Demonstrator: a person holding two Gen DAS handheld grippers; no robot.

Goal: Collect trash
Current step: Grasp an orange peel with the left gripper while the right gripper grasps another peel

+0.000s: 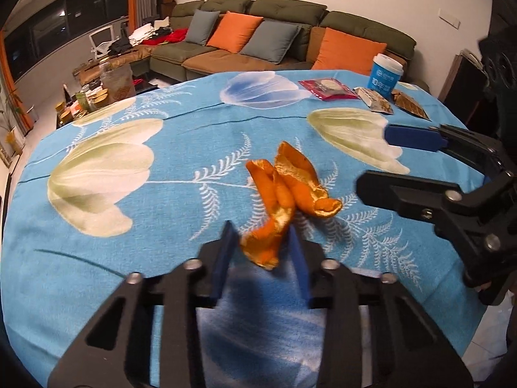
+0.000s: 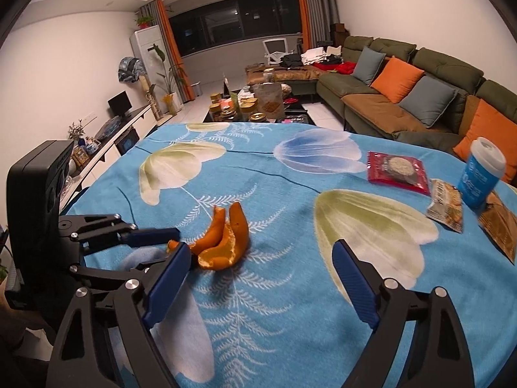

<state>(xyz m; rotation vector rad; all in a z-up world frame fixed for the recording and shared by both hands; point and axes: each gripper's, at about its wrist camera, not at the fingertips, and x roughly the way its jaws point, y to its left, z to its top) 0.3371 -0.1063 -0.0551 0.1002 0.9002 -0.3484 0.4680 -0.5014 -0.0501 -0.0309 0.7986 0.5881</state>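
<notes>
- The left gripper [image 1: 261,242] is straddling the near end of the orange peel [image 1: 284,194]; its blue pads [image 1: 224,258] are standing close on either side of the peel, and firm contact cannot be confirmed.
- The orange peel is lying on the blue floral tablecloth [image 1: 161,226], toward the near edge of the table.
- The right gripper [image 2: 261,278] is hovering with jaws wide apart and nothing between them, just beside the peel.
- A red snack packet [image 2: 399,168], two further wrappers [image 2: 447,207] and a blue paper cup [image 2: 481,174] are resting near the far right corner, well apart from the peel.
</notes>
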